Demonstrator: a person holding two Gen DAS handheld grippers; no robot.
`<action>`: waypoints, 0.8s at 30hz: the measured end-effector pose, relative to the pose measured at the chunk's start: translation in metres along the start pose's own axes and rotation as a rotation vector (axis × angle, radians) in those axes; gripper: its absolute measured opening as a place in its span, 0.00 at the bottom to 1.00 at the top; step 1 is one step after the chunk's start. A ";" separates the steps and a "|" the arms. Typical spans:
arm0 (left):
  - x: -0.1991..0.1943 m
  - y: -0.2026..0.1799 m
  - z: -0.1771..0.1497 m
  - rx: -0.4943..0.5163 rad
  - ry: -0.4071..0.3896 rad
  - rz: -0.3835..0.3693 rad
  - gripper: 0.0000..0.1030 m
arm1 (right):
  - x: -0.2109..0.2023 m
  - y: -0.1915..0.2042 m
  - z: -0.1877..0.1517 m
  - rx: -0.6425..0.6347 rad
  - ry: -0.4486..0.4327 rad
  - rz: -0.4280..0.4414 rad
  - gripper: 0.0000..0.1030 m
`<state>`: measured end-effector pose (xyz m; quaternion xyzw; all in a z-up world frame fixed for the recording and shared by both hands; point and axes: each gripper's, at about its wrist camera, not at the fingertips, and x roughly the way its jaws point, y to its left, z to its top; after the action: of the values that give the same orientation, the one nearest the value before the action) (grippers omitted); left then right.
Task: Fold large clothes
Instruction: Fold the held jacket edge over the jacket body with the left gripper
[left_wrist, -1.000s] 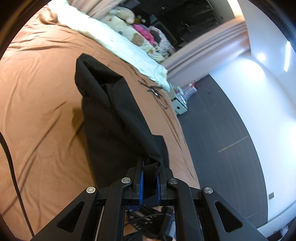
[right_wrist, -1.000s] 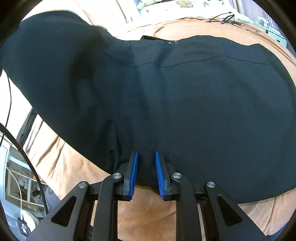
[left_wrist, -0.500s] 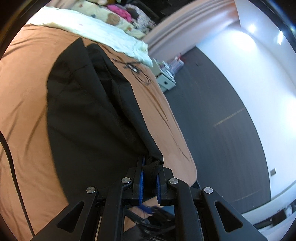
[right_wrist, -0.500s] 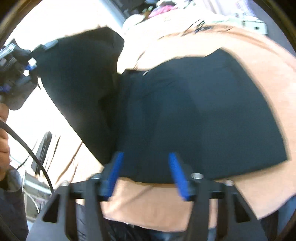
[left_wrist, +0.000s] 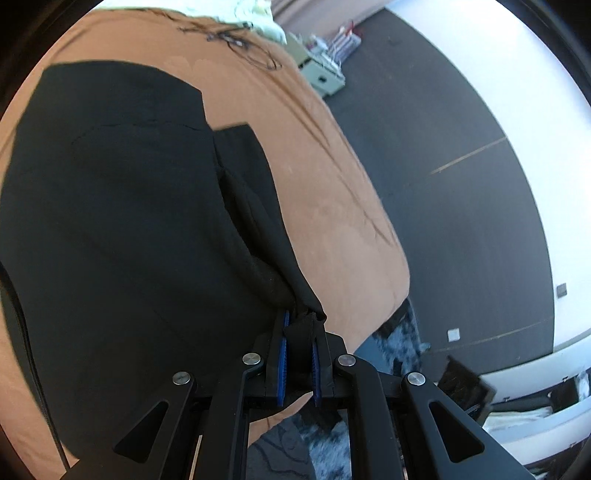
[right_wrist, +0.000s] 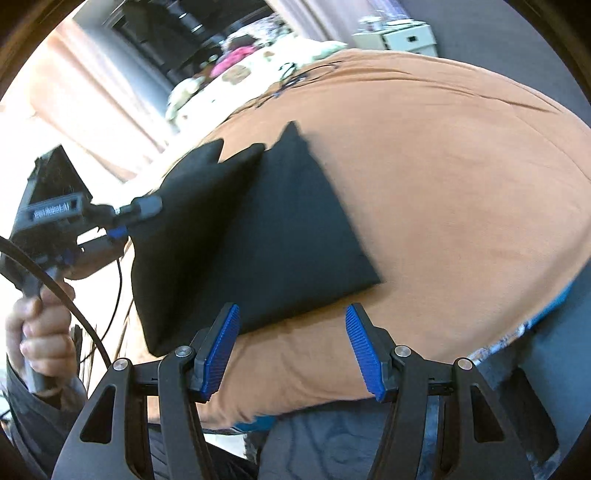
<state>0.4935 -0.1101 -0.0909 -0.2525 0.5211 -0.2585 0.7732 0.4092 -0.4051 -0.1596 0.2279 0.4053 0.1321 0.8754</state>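
Garment (left_wrist: 122, 229) corner pinched in your left hand-held gripper (left_wrist: 298, 354) to carry the fold over on the bed (right_wrist: 443, 192), right hand-held gripper (right_wrist: 291, 345) spread, empty, free to regrasp

Black garment (right_wrist: 258, 236); orange-brown bedsheet (right_wrist: 461, 184); blue tool pads (right_wrist: 221, 347).

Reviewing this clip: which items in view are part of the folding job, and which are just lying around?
Part of the job:
- black garment
- left tool, clamped on its corner
- right tool, open
- brown bedspread

Lying about:
- tangled cable
- floral bedding
- white drawer unit
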 end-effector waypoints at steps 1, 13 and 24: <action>0.005 -0.003 -0.001 0.005 0.008 0.003 0.10 | -0.003 -0.003 -0.002 0.007 -0.004 -0.007 0.56; 0.058 -0.037 0.009 0.065 0.106 0.007 0.10 | -0.038 -0.001 -0.024 0.078 -0.035 -0.025 0.56; 0.061 -0.047 0.011 0.064 0.132 -0.115 0.75 | -0.039 0.009 -0.017 0.065 -0.025 0.107 0.72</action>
<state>0.5169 -0.1843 -0.0971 -0.2395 0.5472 -0.3349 0.7288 0.3712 -0.4089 -0.1398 0.2791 0.3856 0.1627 0.8643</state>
